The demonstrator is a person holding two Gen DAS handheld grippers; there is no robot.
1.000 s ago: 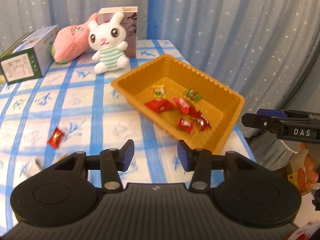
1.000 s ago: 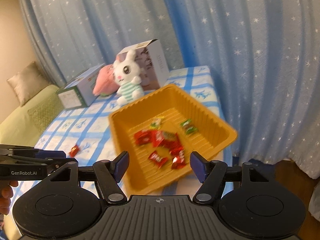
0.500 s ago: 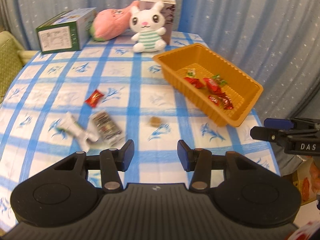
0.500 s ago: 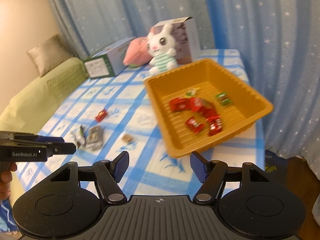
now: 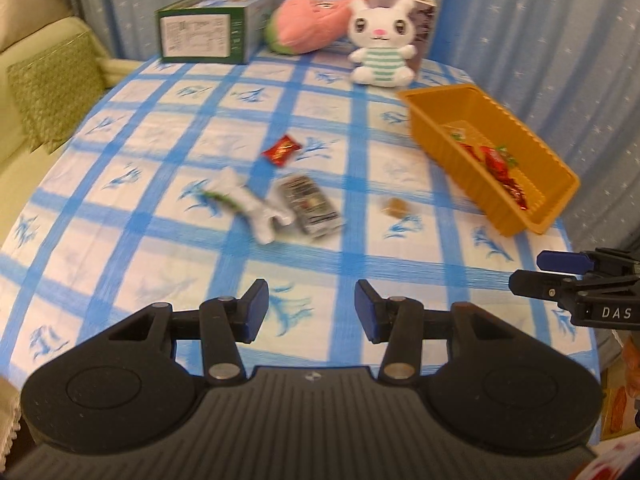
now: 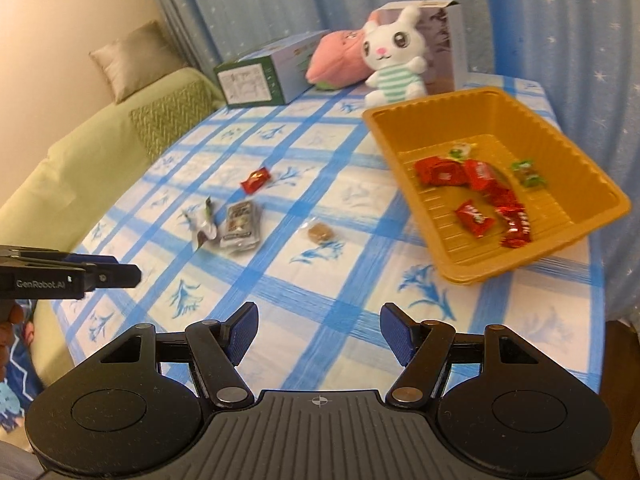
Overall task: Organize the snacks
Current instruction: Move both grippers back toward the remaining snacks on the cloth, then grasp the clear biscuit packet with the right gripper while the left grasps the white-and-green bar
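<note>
An orange tray [image 5: 532,148] [image 6: 580,160] sits at the table's right side with several red and green candies [image 6: 476,184] inside. Loose on the blue-checked cloth lie a red candy [image 5: 281,151] [image 6: 256,180], a white wrapped snack [image 5: 252,204] [image 6: 204,222], a dark grey packet [image 5: 312,205] [image 6: 241,224] and a small brown candy [image 5: 394,205] [image 6: 320,233]. My left gripper [image 5: 308,312] is open and empty above the table's near edge. My right gripper [image 6: 318,334] is open and empty, also near the front edge.
At the back stand a green and white box [image 5: 208,30], a pink plush [image 5: 308,26], a white bunny plush [image 5: 380,44] and a brown box [image 6: 440,52]. A green sofa [image 6: 100,160] lies left of the table. Blue curtains hang behind.
Both grippers have drawn back from the tray toward the table's near edge, so the loose snacks on the cloth are in view. Both stay open and empty.
</note>
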